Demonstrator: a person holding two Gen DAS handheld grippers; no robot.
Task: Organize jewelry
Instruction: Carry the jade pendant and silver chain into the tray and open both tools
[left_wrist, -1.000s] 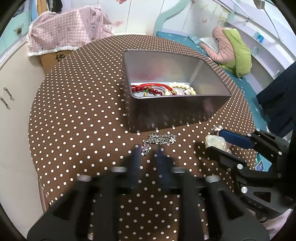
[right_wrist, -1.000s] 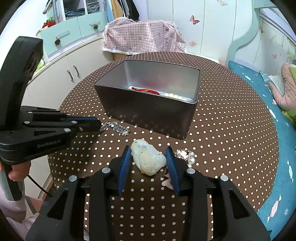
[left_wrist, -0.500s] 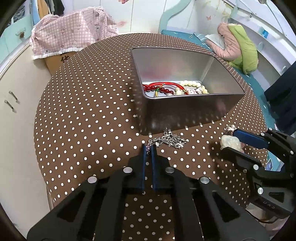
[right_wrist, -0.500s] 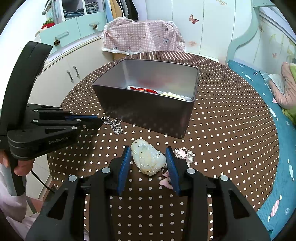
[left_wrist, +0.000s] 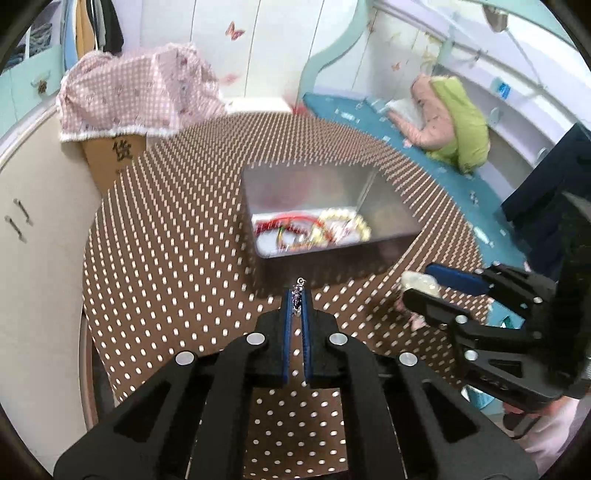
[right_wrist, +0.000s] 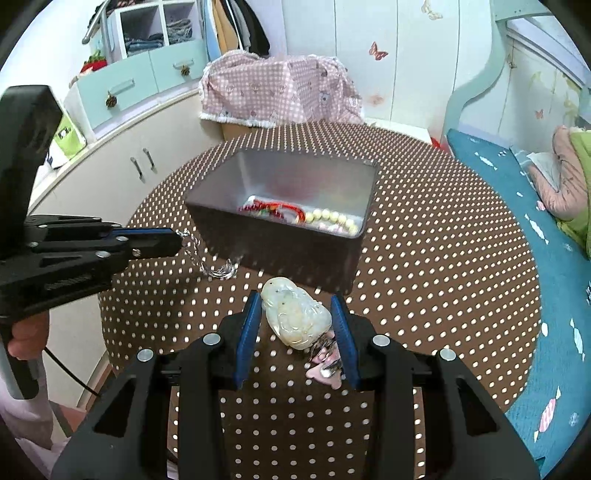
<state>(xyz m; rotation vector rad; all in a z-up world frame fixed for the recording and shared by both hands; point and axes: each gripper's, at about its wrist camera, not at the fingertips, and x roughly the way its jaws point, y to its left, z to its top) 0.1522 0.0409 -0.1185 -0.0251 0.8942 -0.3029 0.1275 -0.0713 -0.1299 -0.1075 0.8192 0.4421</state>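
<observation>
On the brown polka-dot tablecloth (right_wrist: 443, 258) stands our metal tin (right_wrist: 280, 236), with red beads (right_wrist: 273, 210) and cream beads (right_wrist: 332, 221) lying on its floor. We hold the left gripper (left_wrist: 296, 295) just in front of the tin's near wall, its blue pads nearly together and pinched on a silver chain bracelet (left_wrist: 297, 295). Through the left wrist camera we see only a short bit of chain poking out between the pads. The right wrist camera shows us more: the chain (right_wrist: 207, 258) hangs from the left gripper (right_wrist: 173, 238) tip and trails down to a small heap at the tin's near-left corner; whether that heap rests on the cloth we cannot tell.

Our right gripper (right_wrist: 297, 325) grips a pale jade pendant (right_wrist: 295, 317) between moderately spread pads, near the tin's front side. Pink and silver bits (right_wrist: 325, 362) show beneath it, visible clearly only from the right wrist. From the left wrist, the pendant (left_wrist: 419, 282) appears as a pale lump at the right gripper (left_wrist: 417, 286) tip, blurred.
</observation>
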